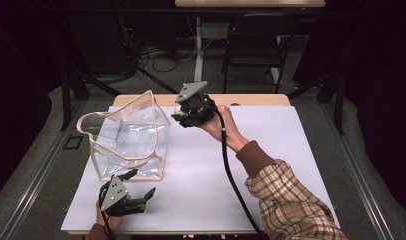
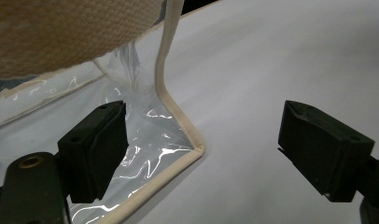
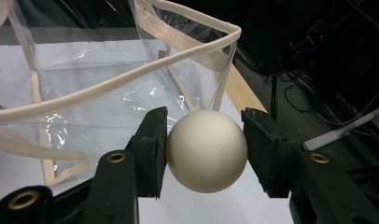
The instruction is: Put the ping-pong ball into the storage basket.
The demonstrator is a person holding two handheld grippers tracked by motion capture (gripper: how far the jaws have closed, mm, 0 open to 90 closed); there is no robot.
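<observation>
Table point(image 1: 271, 165) with white top, wooden far edge; clear beige-trimmed bag point(image 1: 128, 140) standing on left part.

Cream ball point(image 3: 207, 150); clear bag point(image 1: 128, 140), beige trim; plaid sleeve point(image 1: 291, 202), probably brown-tan.

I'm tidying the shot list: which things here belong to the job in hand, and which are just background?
In the job:
- cream-white ball, clamped in the right hand-held gripper
- clear plastic bag with beige trim, standing open
- left hand-held gripper, jaws open at the bag's near corner

Just about:
- black folding chair
- floor cables
- white tabletop
</observation>
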